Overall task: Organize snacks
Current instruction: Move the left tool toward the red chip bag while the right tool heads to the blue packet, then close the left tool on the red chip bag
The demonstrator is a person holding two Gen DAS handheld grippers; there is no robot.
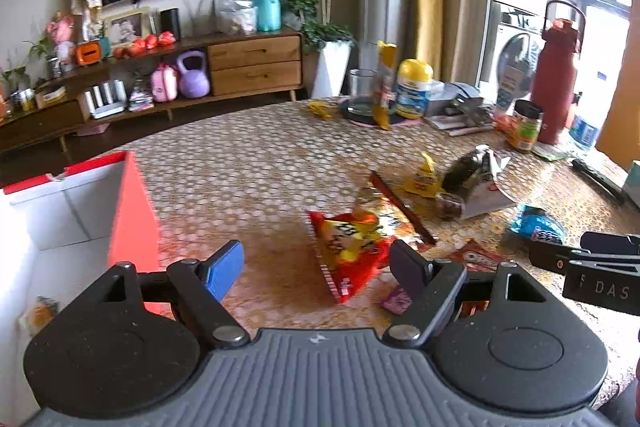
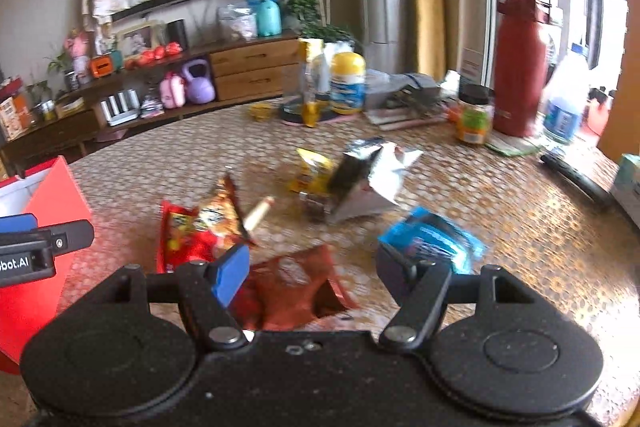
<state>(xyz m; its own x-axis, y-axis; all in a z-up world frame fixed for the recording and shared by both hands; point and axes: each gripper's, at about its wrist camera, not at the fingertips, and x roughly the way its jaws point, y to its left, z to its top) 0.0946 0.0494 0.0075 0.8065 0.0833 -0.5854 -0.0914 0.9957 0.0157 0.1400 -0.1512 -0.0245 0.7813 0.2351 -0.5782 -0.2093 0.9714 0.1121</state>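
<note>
your left gripper point(image 1: 316, 269) hangs over the bench point(image 1: 248, 163) with fingers spread wide and empty; a red-and-yellow snack bag point(image 1: 348, 247) lies just ahead between them. only this view shows the inside of the red box point(image 1: 132, 211) at left, white-walled, with one orange packet point(image 1: 38, 311) on its floor. your right gripper point(image 2: 314, 275) is likewise open and empty. only its view shows the dark red packet point(image 2: 292, 287) beneath the fingers and the blue packet point(image 2: 432, 239) just beyond the right finger.
</note>
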